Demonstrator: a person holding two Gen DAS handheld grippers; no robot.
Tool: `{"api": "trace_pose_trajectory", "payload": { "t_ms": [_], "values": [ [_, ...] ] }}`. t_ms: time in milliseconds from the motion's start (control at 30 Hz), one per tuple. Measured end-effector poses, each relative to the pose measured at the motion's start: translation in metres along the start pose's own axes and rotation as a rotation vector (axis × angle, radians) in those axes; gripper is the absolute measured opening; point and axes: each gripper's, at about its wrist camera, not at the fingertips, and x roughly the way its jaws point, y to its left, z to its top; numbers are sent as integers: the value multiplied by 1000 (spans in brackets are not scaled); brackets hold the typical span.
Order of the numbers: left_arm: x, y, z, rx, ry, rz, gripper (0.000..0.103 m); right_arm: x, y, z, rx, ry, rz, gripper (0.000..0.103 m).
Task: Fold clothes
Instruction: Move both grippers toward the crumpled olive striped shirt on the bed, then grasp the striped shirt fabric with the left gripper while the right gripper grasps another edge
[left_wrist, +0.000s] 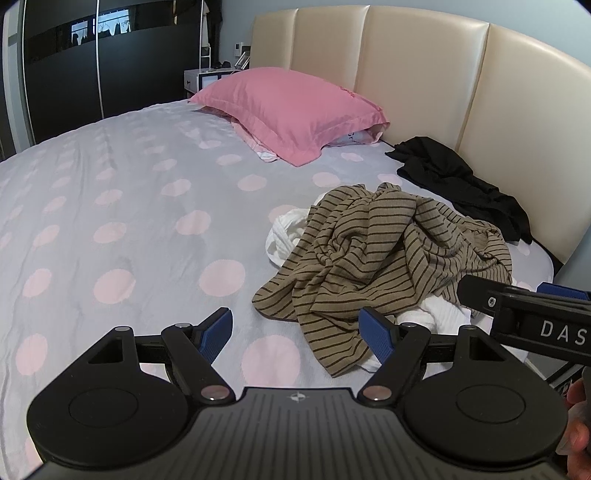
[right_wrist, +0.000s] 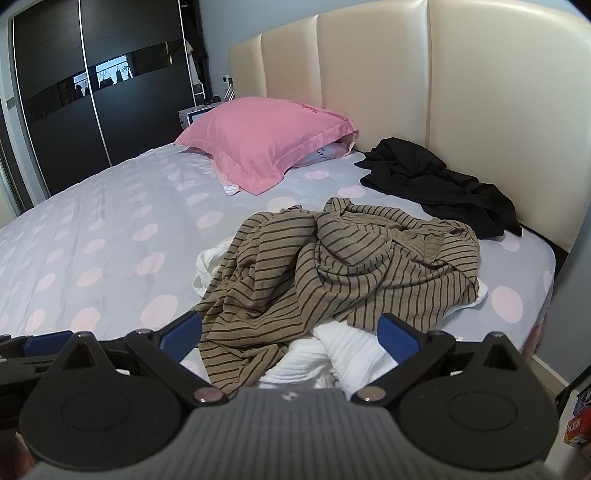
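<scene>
A crumpled brown striped garment (right_wrist: 332, 266) is heaped on the bed (right_wrist: 110, 236), draped over a bunched white garment (right_wrist: 343, 354) that shows at its near and left edges. A black garment (right_wrist: 439, 184) is spread farther back, against the cream headboard (right_wrist: 480, 92), with a pink pillow (right_wrist: 266, 140) beside it. The right gripper (right_wrist: 291, 332) is held just above the pile's near edge, fingers spread apart and empty. The left gripper (left_wrist: 295, 334) is likewise held open, empty, over the dotted sheet beside the pile.

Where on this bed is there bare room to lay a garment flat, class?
The wide dotted sheet left of the striped top and below the pink pillow lies bare. The headboard side is crowded: striped top over white cloth, with the black garment beyond.
</scene>
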Motion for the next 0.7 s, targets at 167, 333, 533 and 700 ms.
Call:
{"api": "trace_pose_trajectory", "payload": {
  "t_ms": [167,333,533,700],
  "values": [
    [2,1,-1,-4,14,-12,75,2,1,4,-16,14,48,102],
    [9,2,2,14,40,-47,75,9,4,15,-47,64,137,102],
    [28,3,14,48,76,-88,75,27,0,45,-89,103,199,102],
    [51,0,29,117,71,-80,75,64,-11,65,-146,140,128,101]
  ]
}}
